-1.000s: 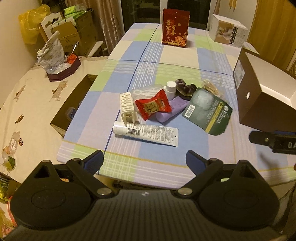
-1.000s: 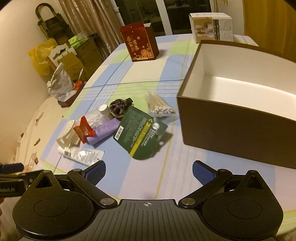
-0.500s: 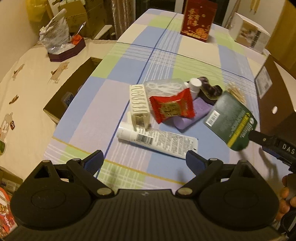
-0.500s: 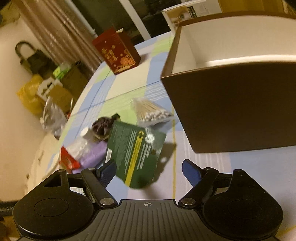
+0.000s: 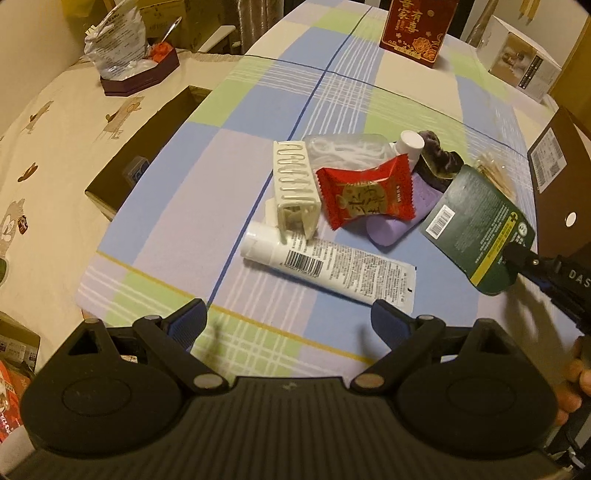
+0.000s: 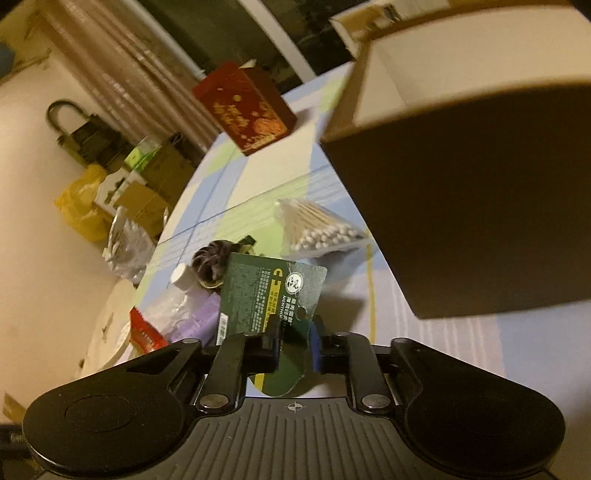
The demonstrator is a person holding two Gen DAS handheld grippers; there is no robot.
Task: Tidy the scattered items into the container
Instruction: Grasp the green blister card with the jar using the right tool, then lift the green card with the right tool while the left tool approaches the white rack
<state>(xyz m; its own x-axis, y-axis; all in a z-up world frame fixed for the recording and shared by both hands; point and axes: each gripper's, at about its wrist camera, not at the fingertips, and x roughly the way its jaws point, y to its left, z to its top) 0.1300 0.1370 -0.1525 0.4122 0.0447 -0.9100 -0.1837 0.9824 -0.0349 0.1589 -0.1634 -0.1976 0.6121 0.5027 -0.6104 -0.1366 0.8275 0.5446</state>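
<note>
Because the brown container (image 6: 472,206) stands just right of the pile, we pinch the green packet (image 6: 269,291) by its near edge in our right gripper (image 6: 293,347) for lifting, while our left gripper (image 5: 288,321) waits wide open before the white tube (image 5: 332,266).

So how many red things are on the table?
2. A red snack packet lies in the middle of the pile, leaning on the purple tube. A tall red box stands at the table's far end. Others could be hidden under the pile.
</note>
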